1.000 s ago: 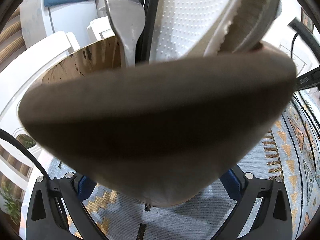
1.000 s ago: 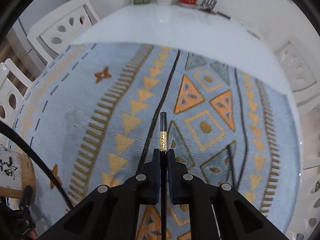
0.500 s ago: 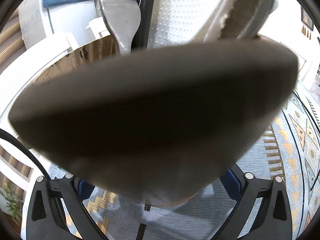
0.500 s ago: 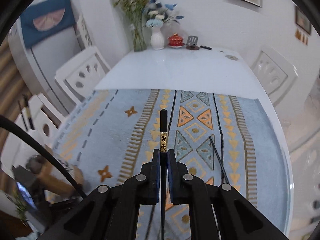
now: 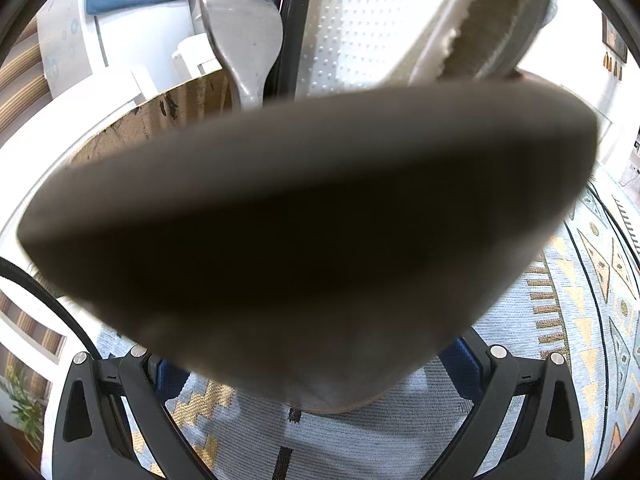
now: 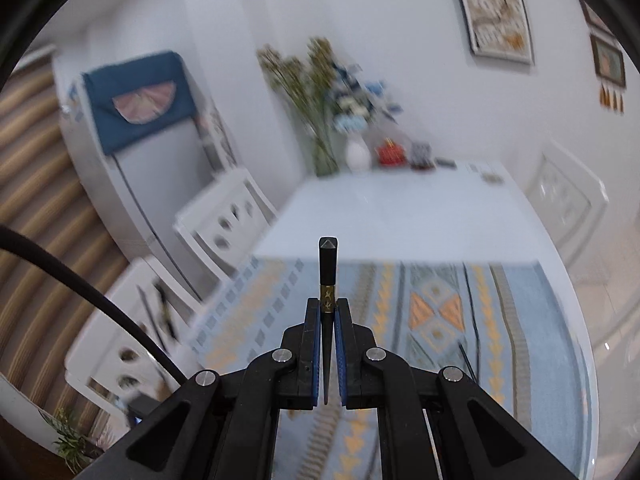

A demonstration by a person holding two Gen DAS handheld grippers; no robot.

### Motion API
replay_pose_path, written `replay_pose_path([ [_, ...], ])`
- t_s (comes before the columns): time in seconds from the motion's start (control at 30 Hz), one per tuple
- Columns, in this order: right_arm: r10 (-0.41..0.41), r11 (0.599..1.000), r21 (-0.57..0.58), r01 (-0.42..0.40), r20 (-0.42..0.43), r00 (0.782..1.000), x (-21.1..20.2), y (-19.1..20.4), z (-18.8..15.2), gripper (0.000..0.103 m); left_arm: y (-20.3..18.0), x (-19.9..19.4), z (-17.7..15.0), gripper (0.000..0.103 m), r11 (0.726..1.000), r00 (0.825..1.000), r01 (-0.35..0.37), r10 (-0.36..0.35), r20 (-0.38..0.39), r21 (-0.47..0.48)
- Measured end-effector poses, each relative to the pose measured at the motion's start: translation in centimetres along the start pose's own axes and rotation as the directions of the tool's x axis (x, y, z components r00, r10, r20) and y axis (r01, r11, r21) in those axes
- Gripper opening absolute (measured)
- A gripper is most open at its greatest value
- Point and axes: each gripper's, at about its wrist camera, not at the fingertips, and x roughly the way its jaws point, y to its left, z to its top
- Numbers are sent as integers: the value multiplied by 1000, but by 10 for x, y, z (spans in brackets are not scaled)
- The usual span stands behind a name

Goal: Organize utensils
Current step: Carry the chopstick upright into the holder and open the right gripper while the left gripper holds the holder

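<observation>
1 black chopstick [image 6: 327, 276] is pinched tight in the right hand-held gripper [image 6: 328, 320], lifted above the patterned cloth [image 6: 432, 316] on the bench [image 6: 400, 208]. the left hand-held gripper [image 5: 316, 368] straddles the wooden holder [image 5: 304, 240], already stuffed with a slotted spatula [image 5: 244, 44]; looks like it's gripping it, so roughly partway, chopstick not in yet.

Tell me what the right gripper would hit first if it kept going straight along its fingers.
Probably the patterned tablecloth just before its far edge: the right gripper, shut on a black chopstick, points there. Nothing else shows in between, though blur leaves depth uncertain.
</observation>
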Motion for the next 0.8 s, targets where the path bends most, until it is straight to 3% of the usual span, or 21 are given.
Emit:
replay_pose_path([
  [0.23, 154, 987, -69, -144, 162, 975, -36, 55, 62, 6, 0, 0, 0, 102, 1000, 1000, 1, -1, 0, 0],
  [0.37, 281, 959, -91, -268, 189, 941, -48, 85, 82, 6, 0, 0, 0, 102, 1000, 1000, 1, -1, 0, -1],
  [0.47, 341, 939, -100, -328, 172, 924, -46, 103, 85, 6, 1, 0, 0, 102, 1000, 1000, 1, -1, 0, -1],
  [0.8, 395, 915, -112, -389, 38, 918, -13, 126, 57, 6, 0, 0, 0, 102, 1000, 1000, 2, -2, 0, -1],
])
